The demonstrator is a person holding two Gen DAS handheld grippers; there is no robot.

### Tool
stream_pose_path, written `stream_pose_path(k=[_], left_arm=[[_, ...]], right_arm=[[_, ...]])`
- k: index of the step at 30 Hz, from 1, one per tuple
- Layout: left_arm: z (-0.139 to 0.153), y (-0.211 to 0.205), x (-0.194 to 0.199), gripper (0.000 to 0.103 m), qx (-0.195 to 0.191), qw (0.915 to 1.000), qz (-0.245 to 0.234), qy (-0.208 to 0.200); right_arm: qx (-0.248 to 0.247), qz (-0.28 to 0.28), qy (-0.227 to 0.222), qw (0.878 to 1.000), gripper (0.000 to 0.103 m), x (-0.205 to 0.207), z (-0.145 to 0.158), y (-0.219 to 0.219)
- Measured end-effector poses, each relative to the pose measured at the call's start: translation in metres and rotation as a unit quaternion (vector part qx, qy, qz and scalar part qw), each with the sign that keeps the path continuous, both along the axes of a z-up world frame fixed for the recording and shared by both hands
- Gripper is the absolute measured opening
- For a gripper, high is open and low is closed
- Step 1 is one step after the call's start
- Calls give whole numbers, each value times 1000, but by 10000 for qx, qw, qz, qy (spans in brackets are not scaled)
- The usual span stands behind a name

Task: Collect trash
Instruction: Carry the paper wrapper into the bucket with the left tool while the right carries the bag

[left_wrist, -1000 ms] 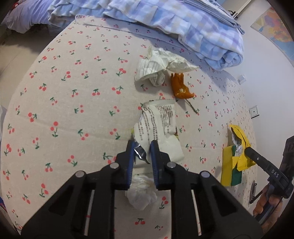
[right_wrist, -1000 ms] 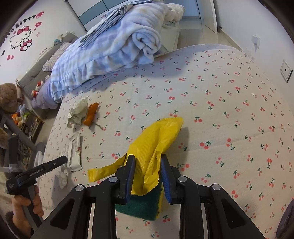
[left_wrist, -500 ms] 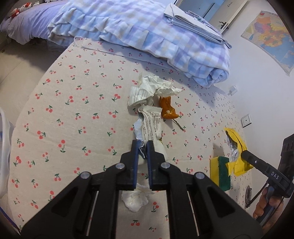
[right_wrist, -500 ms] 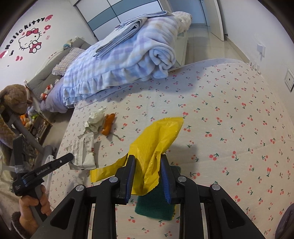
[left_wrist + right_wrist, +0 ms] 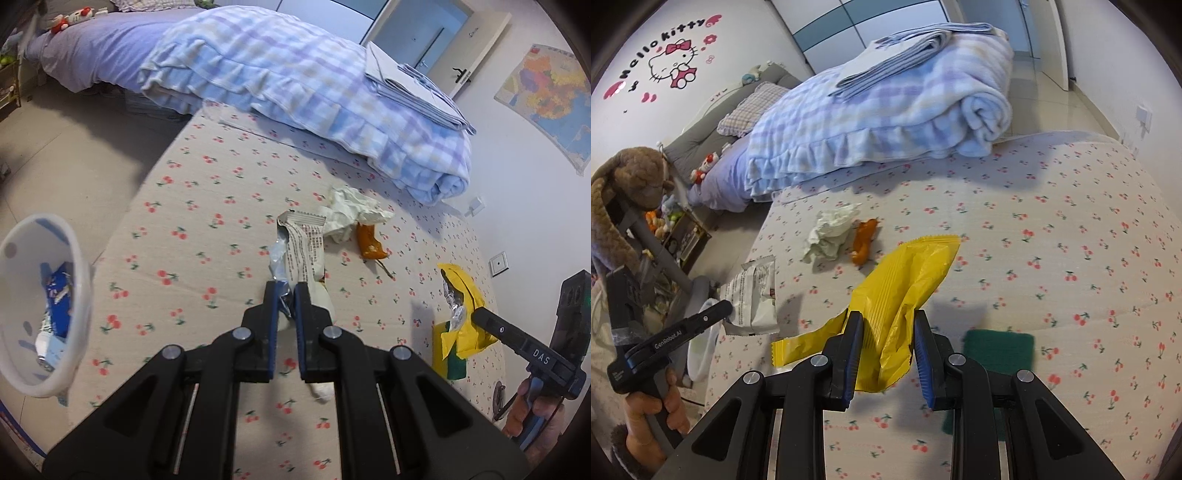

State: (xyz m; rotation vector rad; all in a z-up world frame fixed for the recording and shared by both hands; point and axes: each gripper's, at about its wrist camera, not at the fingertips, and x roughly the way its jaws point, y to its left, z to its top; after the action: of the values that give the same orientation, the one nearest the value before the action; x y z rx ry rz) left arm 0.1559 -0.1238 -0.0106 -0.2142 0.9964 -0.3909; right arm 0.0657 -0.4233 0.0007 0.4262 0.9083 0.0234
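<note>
Our left gripper (image 5: 286,295) is pinched tight on the foil end of the white printed wrapper (image 5: 304,251), which hangs clear above the cherry-print sheet (image 5: 192,229). Our right gripper (image 5: 888,332) is clamped on the crumpled yellow wrapper (image 5: 905,291), also lifted.

Only the left view shows the white bin (image 5: 79,295) at the bed's edge, with blue packaging inside — and a small white tissue wad (image 5: 321,391) under the fingers. Only the right view shows the green scouring pad (image 5: 997,345) lying uncovered on the sheet, just right of the yellow wrapper.

Both views show a crumpled white paper (image 5: 351,218) touching an orange scrap (image 5: 369,243) farther up the sheet.

Beyond lies a rolled blue checked blanket (image 5: 905,110) — a wall map (image 5: 546,96) on one side, a cartoon cat decal (image 5: 672,62) on the other.
</note>
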Motion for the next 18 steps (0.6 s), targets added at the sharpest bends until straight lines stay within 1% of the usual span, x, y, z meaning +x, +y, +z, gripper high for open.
stream_pose_path(k=[5, 18], left_arm=[[5, 33, -2, 10, 93, 9997, 208, -53], [12, 116, -12, 10, 180, 9967, 778, -111]], right_arm=[[6, 195, -35, 9998, 28, 9, 2, 27], [39, 724, -54, 9973, 28, 33, 4, 103]])
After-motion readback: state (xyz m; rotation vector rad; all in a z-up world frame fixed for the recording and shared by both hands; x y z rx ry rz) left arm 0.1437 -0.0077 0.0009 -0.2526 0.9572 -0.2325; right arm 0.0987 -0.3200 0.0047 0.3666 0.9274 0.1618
